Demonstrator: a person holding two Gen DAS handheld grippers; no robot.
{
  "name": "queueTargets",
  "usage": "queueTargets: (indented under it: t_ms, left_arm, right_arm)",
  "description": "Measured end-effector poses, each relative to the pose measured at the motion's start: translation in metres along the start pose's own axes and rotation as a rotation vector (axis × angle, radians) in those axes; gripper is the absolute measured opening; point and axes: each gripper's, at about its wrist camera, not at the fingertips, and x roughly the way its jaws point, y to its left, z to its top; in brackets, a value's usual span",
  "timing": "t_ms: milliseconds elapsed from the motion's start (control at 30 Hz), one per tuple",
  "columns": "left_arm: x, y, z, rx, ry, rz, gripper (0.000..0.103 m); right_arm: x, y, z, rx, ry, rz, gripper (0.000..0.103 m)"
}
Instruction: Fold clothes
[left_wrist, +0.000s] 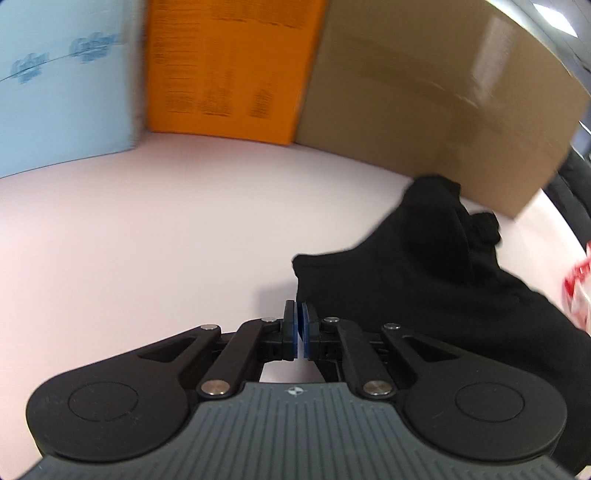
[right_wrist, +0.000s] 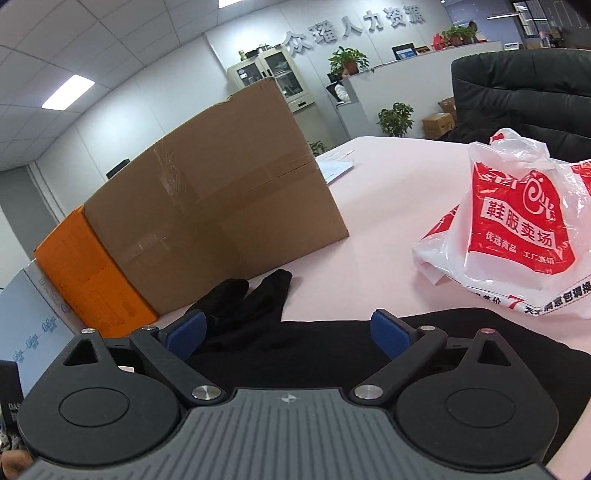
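Here, a limp black garment (left_wrist: 424, 280) sprawls on the pink bench (left_wrist: 147, 221); left gripper (left_wrist: 298, 325) jaws closed empty beside its corner, right gripper (right_wrist: 291, 332) jaws wide above it. Soft, light; likely best pinched at the hem.

Wrist cams, low, sharing box (left_wrist: 436, 107)

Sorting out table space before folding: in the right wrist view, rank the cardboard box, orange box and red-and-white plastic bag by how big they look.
1. cardboard box, clearly largest.
2. red-and-white plastic bag.
3. orange box: close to the bag, partly hidden, so their order is unsure.
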Motion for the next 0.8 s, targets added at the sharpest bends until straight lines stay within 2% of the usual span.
queueTargets:
  t_ms: [33,133,167,233,267,300,333,367,400,533,600,667,733,767,800]
  left_arm:
    - [-0.004,0.007,0.002,0.002,-0.030,0.070,0.002]
    - [-0.009,0.037,0.006,-0.049,-0.047,0.138,0.002]
    - [-0.008,0.044,0.007,-0.067,-0.022,0.120,0.004]
    - [-0.006,0.050,0.006,-0.082,0.032,0.067,0.020]
    - [-0.004,0.049,0.004,-0.079,0.060,0.034,0.052]
    - [-0.004,0.041,0.001,-0.064,0.064,0.008,0.089]
    - [-0.004,0.034,-0.002,-0.047,0.067,-0.017,0.098]
    - [-0.004,0.023,-0.005,-0.017,0.058,-0.043,0.100]
    - [-0.004,0.012,-0.008,0.015,0.051,-0.068,0.100]
    - [0.005,-0.042,-0.018,0.193,0.127,-0.140,0.100]
    - [0.001,-0.067,-0.027,0.317,0.123,-0.175,0.100]
    - [-0.006,-0.088,-0.037,0.443,0.088,-0.208,0.099]
    - [-0.011,-0.103,-0.047,0.545,0.065,-0.249,0.071]
    - [-0.013,-0.110,-0.052,0.589,0.064,-0.268,0.036]
    - [-0.014,-0.116,-0.057,0.630,0.064,-0.286,0.006]
  right_arm:
    - [0.004,0.001,0.000,-0.027,0.013,0.001,0.099]
    - [0.016,0.003,0.000,-0.096,0.047,-0.012,0.099]
    - [0.021,0.004,0.000,-0.115,0.058,-0.020,0.100]
    - [0.036,0.004,0.001,-0.165,0.099,-0.012,0.101]
    - [0.044,0.004,0.001,-0.191,0.120,-0.007,0.101]
    - [0.053,0.005,0.002,-0.231,0.143,-0.001,0.101]
    - [0.062,0.006,0.003,-0.276,0.162,0.017,0.101]
    - [0.071,0.006,0.003,-0.317,0.180,0.045,0.101]
    - [0.083,0.006,0.004,-0.352,0.214,0.079,0.101]
    - [0.129,0.003,0.002,-0.480,0.380,0.225,0.102]
    - [0.148,0.001,0.000,-0.552,0.458,0.259,0.102]
    - [0.157,-0.001,0.004,-0.600,0.492,0.257,0.102]
    - [0.161,-0.004,0.010,-0.626,0.506,0.267,0.102]
    - [0.162,-0.007,0.012,-0.635,0.512,0.268,0.102]
    - [0.163,-0.008,0.013,-0.643,0.522,0.263,0.102]
